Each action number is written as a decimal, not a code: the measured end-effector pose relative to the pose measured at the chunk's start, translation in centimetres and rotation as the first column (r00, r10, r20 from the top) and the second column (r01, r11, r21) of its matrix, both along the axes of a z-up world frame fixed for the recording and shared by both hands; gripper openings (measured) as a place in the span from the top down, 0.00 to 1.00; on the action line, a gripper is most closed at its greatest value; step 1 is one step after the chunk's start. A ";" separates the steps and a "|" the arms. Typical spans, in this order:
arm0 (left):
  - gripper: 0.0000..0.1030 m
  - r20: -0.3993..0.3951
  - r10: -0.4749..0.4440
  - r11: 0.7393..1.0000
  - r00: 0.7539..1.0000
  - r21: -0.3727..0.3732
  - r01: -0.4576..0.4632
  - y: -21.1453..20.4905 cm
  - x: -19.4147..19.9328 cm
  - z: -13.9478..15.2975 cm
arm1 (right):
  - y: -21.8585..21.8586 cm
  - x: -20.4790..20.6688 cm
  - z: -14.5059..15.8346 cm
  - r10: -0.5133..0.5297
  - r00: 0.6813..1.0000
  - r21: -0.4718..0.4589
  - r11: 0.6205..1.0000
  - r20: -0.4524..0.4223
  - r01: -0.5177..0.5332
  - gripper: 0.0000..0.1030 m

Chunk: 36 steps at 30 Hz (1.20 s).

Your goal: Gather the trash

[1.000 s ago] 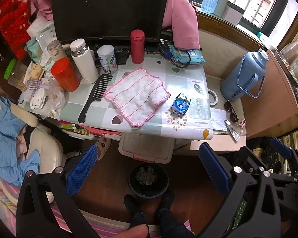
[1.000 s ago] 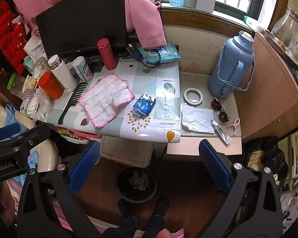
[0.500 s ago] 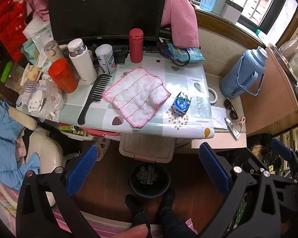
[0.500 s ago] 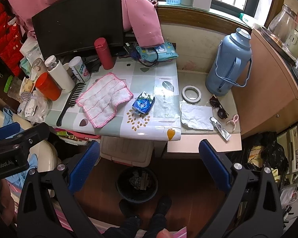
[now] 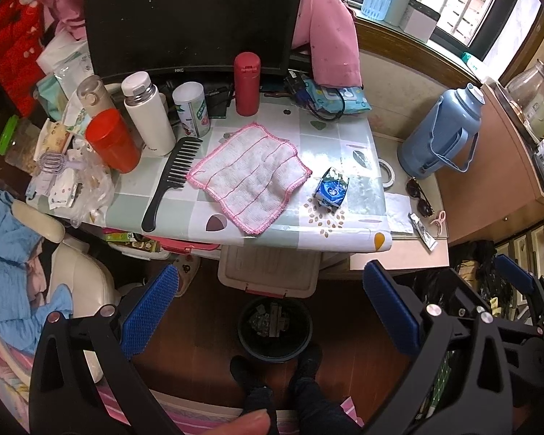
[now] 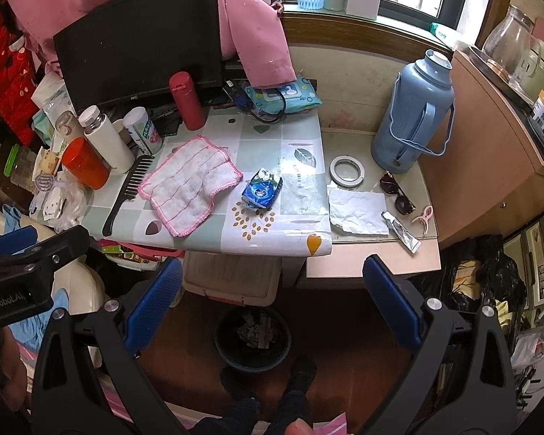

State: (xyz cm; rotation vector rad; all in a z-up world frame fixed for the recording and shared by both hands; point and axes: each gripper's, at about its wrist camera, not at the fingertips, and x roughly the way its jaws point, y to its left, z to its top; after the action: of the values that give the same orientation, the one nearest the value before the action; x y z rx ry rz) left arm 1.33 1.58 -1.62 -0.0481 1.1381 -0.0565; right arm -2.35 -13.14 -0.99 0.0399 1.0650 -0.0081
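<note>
Crumpled blue wrapper (image 6: 262, 190) lies on the counter (image 6: 272, 232) beside a pink-edged cloth (image 6: 188, 185); both grippers, left (image 5: 270, 308) and right (image 6: 272, 301), hang spread wide, empty, above the bin (image 6: 252, 337).

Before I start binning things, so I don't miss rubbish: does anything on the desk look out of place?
Yes. A crumpled blue wrapper lies beside the pink-edged cloth, and a creased sheet of paper sits near the sunglasses. Both look discarded.

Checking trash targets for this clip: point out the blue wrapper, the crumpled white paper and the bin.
blue wrapper (image 6: 262, 193), right wrist view, middle of its printed face.
crumpled white paper (image 6: 357, 212), right wrist view, centre of the sheet.
bin (image 5: 243, 340), left wrist view, left rim.
</note>
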 end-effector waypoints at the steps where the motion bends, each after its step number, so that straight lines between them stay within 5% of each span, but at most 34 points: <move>1: 0.04 0.000 -0.003 1.000 1.000 -0.001 0.003 0.1 0.2 0.0 | 0.1 -0.1 0.0 -0.003 1.000 -0.001 1.000 0.001 0.003 0.04; 18: 0.04 -0.008 -0.047 0.998 0.999 -0.050 0.046 2.7 0.4 0.0 | 1.9 -0.7 0.1 -0.051 0.999 -0.012 0.999 0.006 0.051 0.04; 30: 0.04 -0.037 0.007 0.995 0.999 -0.098 -0.010 6.1 1.6 -1.7 | 3.6 -0.6 -1.1 -0.058 0.998 0.000 0.998 -0.012 0.058 0.04; 36: 0.04 -0.058 -0.011 0.997 0.998 -0.071 0.007 6.6 3.0 -2.7 | 3.4 0.7 -1.9 -0.063 0.998 0.026 0.998 -0.028 0.064 0.04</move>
State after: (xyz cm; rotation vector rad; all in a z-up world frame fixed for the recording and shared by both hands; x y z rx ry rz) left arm 4.29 8.16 -4.36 -0.1086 1.1949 -0.1039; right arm -1.68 -9.72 -2.92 0.0982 1.0911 -0.0515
